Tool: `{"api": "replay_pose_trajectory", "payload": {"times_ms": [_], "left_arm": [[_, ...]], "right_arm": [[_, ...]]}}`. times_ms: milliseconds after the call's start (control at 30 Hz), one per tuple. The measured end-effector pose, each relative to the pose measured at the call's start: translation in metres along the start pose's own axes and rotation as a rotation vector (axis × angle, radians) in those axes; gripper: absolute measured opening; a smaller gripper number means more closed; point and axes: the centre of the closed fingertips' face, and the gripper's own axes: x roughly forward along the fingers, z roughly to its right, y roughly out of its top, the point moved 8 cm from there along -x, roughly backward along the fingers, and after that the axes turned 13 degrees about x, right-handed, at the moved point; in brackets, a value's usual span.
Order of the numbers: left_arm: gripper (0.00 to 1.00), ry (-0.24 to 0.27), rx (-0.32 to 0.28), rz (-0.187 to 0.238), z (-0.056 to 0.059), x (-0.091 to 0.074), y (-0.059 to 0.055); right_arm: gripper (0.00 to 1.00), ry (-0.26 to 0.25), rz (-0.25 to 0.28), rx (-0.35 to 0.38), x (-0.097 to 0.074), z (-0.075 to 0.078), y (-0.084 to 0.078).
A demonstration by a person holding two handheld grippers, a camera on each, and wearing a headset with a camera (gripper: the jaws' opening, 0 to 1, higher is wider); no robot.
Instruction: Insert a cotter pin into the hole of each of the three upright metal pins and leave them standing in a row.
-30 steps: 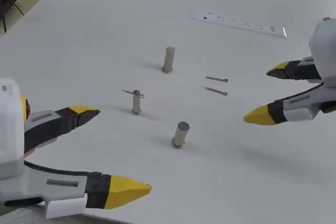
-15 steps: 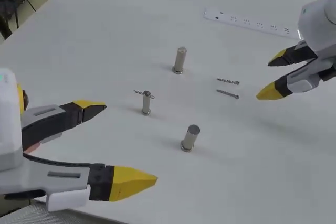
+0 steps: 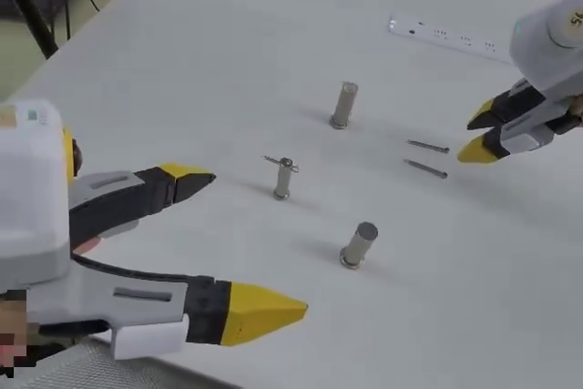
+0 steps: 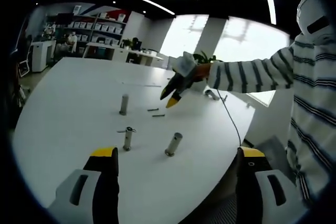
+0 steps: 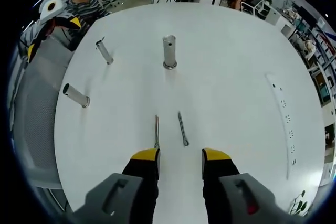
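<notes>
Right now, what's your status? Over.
Left tool open. Right tool open, hovering by two loose cotter pins. One metal pin pinned, two bare. Nothing in the way.

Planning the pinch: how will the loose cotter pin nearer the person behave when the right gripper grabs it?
The cotter pin lies flat on the smooth table and is thin, so it will probably roll or skid if nudged. It looks like slim metal: likely light and stiff. The right gripper has broad fingers that may struggle to get under it.
</notes>
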Motion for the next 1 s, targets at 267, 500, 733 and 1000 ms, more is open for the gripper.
{"api": "replay_pose_trajectory", "payload": {"times_ms": [267, 500, 733, 1000], "left_arm": [[0.91, 0.006, -0.011, -0.014, 0.002, -0.001, -0.005], [0.90, 0.005, -0.011, -0.017, 0.003, -0.001, -0.006], [0.89, -0.002, -0.009, -0.022, 0.005, 0.000, -0.007], [0.89, -0.005, -0.010, -0.026, 0.005, 0.002, -0.007]], "right_arm": [[0.17, -0.001, -0.042, -0.033, 0.014, -0.003, 0.006], [0.16, 0.009, -0.061, -0.047, 0.021, -0.008, 0.011], [0.10, 0.015, -0.081, -0.042, 0.024, -0.006, 0.011], [0.04, 0.022, -0.101, -0.047, 0.030, -0.004, 0.013]]}}
